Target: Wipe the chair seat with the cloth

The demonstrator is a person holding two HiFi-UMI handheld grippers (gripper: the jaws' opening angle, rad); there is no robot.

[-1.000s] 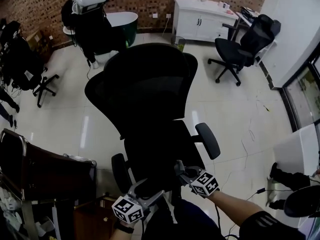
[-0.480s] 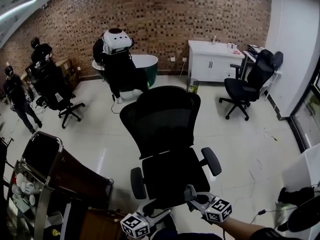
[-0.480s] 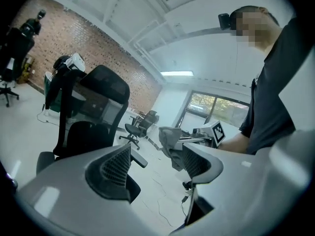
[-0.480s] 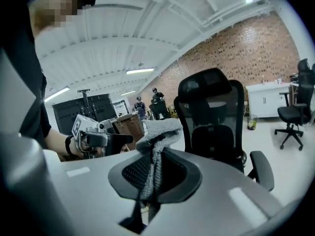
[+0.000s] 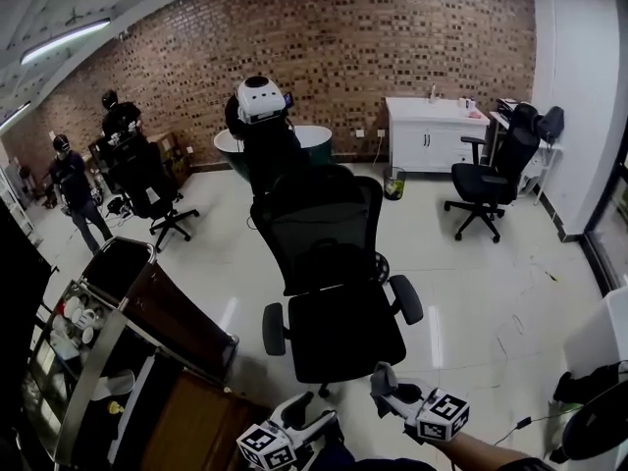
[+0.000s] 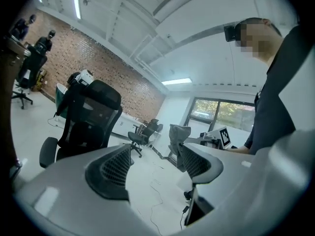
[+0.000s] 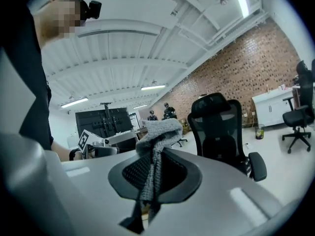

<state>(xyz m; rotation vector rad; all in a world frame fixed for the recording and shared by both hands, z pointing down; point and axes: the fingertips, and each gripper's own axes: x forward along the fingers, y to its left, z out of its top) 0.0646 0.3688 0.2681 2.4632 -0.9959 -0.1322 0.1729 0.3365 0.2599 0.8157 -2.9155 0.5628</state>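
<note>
Our right gripper [image 5: 385, 383] clamps the grey cloth [image 7: 158, 131]; our left gripper [image 5: 314, 415] gapes empty. We hold both near the chair seat [image 5: 343, 334].

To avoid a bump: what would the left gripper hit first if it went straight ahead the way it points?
Likely the cloth held in the right gripper, just ahead and slightly right of the left gripper's line. Depth is unclear; if it passes, only floor follows.
</note>
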